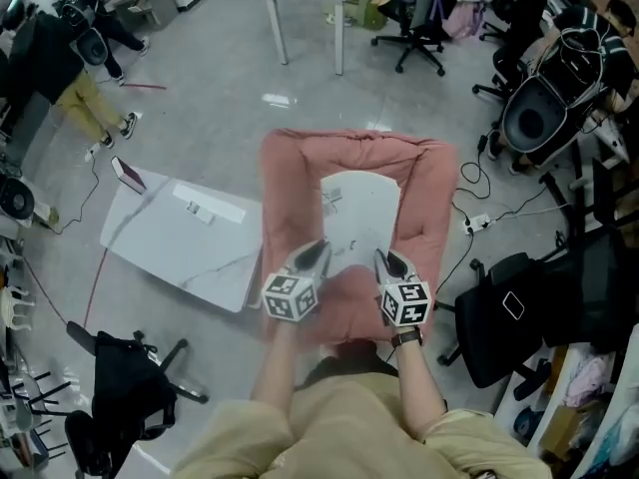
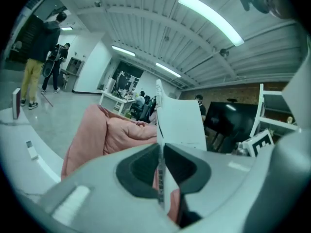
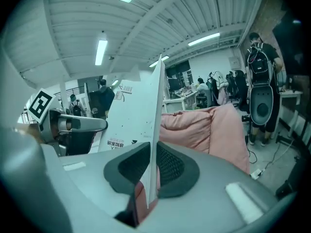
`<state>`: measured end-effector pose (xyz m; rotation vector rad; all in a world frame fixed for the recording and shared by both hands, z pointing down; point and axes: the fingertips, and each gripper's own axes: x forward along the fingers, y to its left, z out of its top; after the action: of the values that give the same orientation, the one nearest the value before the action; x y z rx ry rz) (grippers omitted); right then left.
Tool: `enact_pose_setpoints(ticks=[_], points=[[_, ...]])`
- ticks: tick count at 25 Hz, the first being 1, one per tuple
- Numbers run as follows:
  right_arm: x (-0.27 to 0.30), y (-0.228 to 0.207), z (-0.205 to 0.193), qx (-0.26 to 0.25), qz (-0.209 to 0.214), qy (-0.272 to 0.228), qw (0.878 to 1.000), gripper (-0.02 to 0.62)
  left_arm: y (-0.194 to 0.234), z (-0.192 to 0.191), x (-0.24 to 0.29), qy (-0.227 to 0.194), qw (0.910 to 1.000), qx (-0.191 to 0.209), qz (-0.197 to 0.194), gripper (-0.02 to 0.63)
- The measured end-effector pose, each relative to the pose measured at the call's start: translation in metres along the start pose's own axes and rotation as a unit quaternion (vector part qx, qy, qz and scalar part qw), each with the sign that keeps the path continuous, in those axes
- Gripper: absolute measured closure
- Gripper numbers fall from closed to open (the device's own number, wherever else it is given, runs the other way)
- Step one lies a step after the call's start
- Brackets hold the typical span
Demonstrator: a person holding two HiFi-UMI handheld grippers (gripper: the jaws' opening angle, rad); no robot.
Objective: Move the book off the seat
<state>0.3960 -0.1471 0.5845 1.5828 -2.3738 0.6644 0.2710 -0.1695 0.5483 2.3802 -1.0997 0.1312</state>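
Note:
A thin white book (image 1: 357,218) lies tilted over the pink beanbag seat (image 1: 431,183), its near edge lifted. My left gripper (image 1: 318,254) is shut on the book's near left edge. In the left gripper view the book (image 2: 177,118) rises straight up from between the pads. My right gripper (image 1: 389,261) is shut on the near right edge. Seen from the right gripper view, the book (image 3: 138,113) stands edge-on in the jaws, with the pink seat (image 3: 204,123) behind it and the left gripper (image 3: 73,125) across from it.
A white slab (image 1: 185,238) lies on the floor left of the seat. Black office chairs (image 1: 519,312) stand at the right and a white desk (image 1: 310,8) at the back. A person (image 1: 95,88) stands at the far left. Cables (image 1: 479,218) run along the floor.

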Motion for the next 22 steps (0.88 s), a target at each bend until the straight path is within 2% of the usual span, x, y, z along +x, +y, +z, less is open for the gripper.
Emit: enact_pose_setpoints(ticks=[5,9,15,22], points=[[-0.036,0.039,0.045,-0.023,0.002,-0.049,0.999,0.548,-0.025,0.047,-0.049,-0.041,0.9987,0.026,-0.014,0.565],[-0.062,0.055,0.082,-0.05,0.009,-0.086,0.995,0.548,-0.05,0.079,-0.073,-0.081,0.9959,0.037,-0.016,0.565],[-0.108,0.079,0.112,-0.065,0.014,-0.133,0.989,0.548,-0.084,0.11,-0.108,-0.105,0.9911,0.075,-0.036,0.565],[-0.146,0.098,0.14,-0.08,0.014,-0.174,0.981,0.548,-0.116,0.136,-0.14,-0.141,0.9838,0.102,-0.042,0.565]])
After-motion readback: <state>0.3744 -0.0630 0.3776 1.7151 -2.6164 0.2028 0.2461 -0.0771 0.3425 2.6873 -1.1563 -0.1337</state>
